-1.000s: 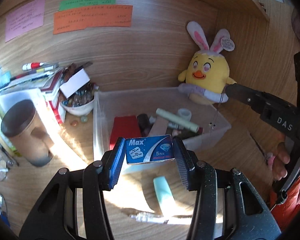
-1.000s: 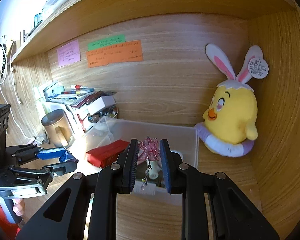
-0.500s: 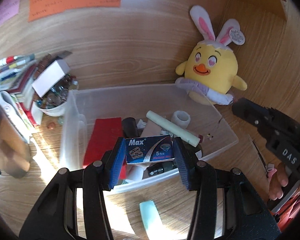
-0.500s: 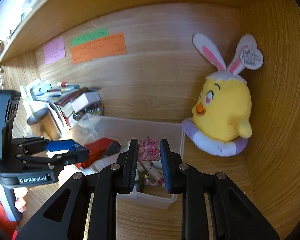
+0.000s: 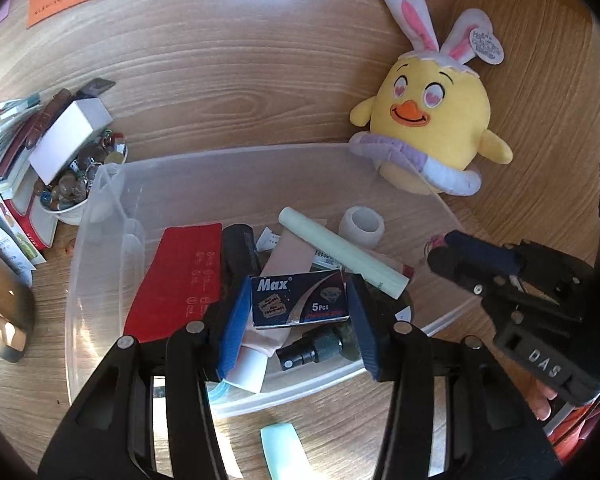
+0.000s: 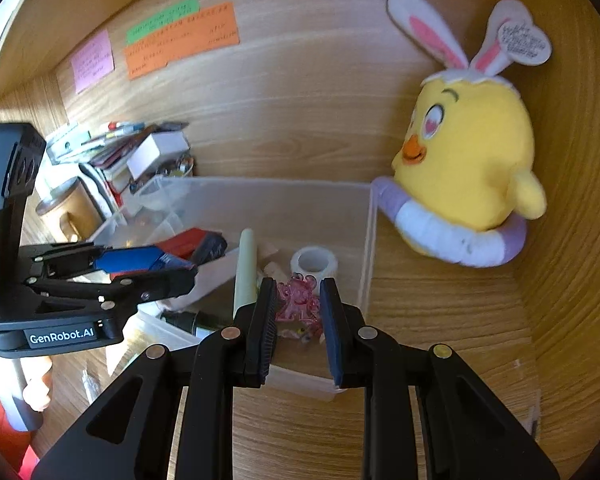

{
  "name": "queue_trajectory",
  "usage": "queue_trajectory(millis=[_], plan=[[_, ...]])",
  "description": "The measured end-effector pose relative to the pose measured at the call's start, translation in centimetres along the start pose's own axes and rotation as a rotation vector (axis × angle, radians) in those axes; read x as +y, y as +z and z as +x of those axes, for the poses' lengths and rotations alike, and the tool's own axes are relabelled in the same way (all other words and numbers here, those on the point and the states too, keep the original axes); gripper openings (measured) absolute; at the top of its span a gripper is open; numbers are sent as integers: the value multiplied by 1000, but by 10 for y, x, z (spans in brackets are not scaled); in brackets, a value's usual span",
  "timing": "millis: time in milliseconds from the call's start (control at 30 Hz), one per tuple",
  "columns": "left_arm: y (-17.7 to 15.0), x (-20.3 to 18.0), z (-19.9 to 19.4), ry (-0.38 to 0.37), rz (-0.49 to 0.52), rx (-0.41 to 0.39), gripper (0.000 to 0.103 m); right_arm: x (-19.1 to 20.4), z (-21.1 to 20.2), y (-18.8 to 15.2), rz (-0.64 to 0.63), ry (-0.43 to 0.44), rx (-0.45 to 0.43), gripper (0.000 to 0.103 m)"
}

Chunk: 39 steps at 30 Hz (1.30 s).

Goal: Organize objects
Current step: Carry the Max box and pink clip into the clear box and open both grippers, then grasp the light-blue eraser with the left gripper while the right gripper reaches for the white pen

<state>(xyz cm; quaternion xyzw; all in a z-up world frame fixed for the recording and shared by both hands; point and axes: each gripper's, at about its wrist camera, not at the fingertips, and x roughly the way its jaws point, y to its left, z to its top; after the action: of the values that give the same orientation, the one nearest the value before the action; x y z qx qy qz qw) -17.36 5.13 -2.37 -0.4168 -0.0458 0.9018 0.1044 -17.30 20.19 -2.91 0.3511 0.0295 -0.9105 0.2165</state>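
My left gripper (image 5: 298,300) is shut on a small blue "Max" razor blade box (image 5: 299,299) and holds it above the clear plastic bin (image 5: 100,216). The bin holds a red case (image 5: 176,280), a pale green tube (image 5: 340,256), a white tape roll (image 5: 361,226) and other small items. My right gripper (image 6: 298,300) is shut on a pink translucent charm (image 6: 298,306) over the bin's right end (image 6: 370,240). The left gripper with the blue box also shows in the right wrist view (image 6: 140,264). The right gripper shows in the left wrist view (image 5: 456,248).
A yellow chick plush with bunny ears (image 5: 432,120) sits right of the bin against the wooden wall. A bowl of marbles with a white box (image 5: 72,168), books and a brown cup (image 5: 0,300) stand to the left. A mint eraser (image 5: 282,448) lies on the desk in front.
Both grippers moved forward and down over the bin, each still holding its object. The bin now fills more of both views.
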Motion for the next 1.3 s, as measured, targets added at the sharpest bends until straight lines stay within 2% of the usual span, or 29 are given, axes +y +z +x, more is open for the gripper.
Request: queue_trajectory(millis=[267, 533, 600, 767, 900, 1000, 1300], plan=[[-1, 6, 4, -15, -12, 22, 49, 8, 8, -2, -33, -12, 17, 20], [-3, 2, -12, 4, 12, -21, 63, 10, 8, 0, -38, -28, 24, 22], [-3, 1, -19, 5, 12, -35, 66, 11, 7, 0, -42, -32, 22, 30], [-8, 2, -35, 9, 6, -61, 72, 14, -3, 1, -50, -39, 1, 38], [-15, 3, -48, 18, 0, -82, 84, 17, -15, 1, -55, -39, -20, 47], [-22, 7, -59, 24, -8, -94, 90, 21, -27, -2, -60, -39, -36, 56], [-55, 11, -74, 37, -8, -65, 91, 37, -50, -24, -96, -17, -46, 65]])
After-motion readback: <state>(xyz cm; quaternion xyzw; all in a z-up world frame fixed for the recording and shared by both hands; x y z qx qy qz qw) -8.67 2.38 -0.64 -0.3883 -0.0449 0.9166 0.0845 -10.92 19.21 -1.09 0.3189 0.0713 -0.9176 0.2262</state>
